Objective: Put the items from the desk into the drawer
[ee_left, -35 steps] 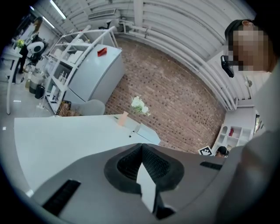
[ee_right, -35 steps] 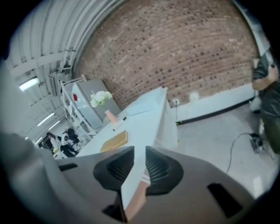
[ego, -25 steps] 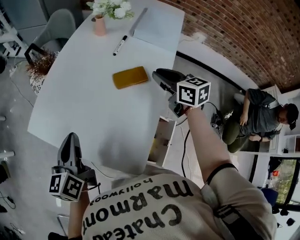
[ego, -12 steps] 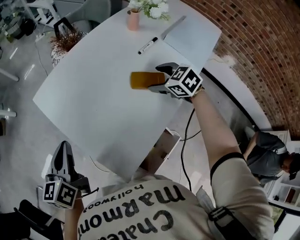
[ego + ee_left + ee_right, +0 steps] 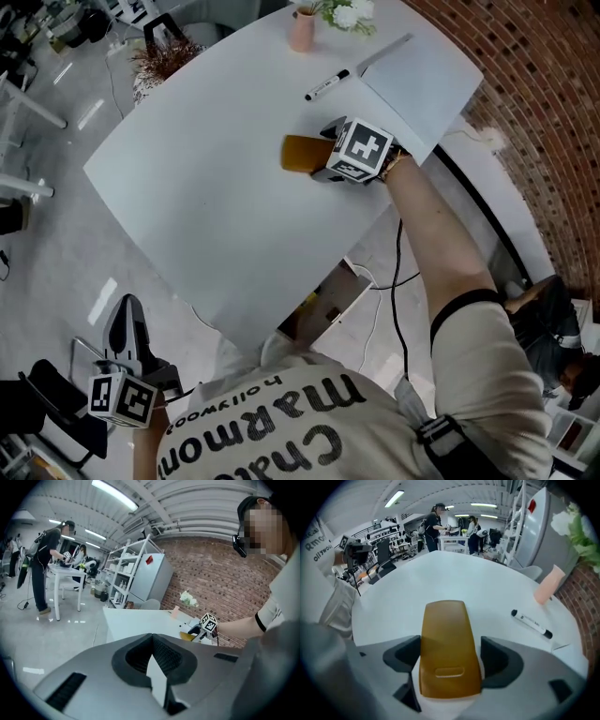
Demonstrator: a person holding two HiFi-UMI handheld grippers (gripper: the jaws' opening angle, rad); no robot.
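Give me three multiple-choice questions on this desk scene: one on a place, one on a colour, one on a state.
1. The marker lies: A between the case and the vase; B on top of the case; C inside the vase.
2. The case is: A blue; B mustard yellow; C white.
3. The right gripper has its fingers: A apart around the case; B shut on the marker; C shut on nothing.
Key: 1 A, it sits between them in the head view; 2 B, both views show mustard; 3 A, the fingers have just been opening, the case between them.
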